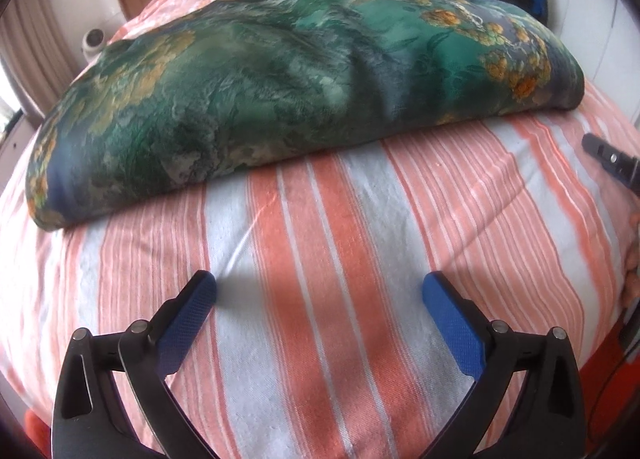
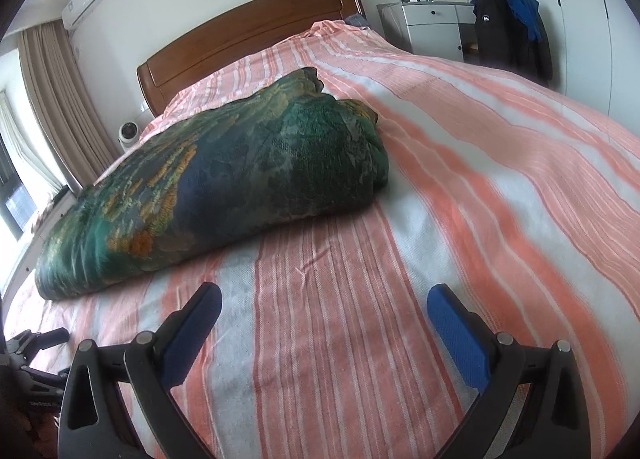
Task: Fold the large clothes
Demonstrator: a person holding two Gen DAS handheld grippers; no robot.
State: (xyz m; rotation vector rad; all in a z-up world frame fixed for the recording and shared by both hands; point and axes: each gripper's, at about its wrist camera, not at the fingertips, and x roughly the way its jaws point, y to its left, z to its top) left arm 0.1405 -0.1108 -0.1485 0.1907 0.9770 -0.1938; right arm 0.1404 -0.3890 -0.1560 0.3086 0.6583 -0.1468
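A large green cloth with orange flower print lies folded in a long thick bundle across the bed. It also shows in the right wrist view, ahead and to the left. My left gripper is open and empty over the striped sheet, short of the bundle's near edge. My right gripper is open and empty over the sheet, near the bundle's right end. The right gripper's tip shows at the right edge of the left wrist view.
The bed has an orange and white striped sheet and a wooden headboard. A white drawer unit and hanging dark and blue clothes stand at the far right. A small white camera and curtains are at the left.
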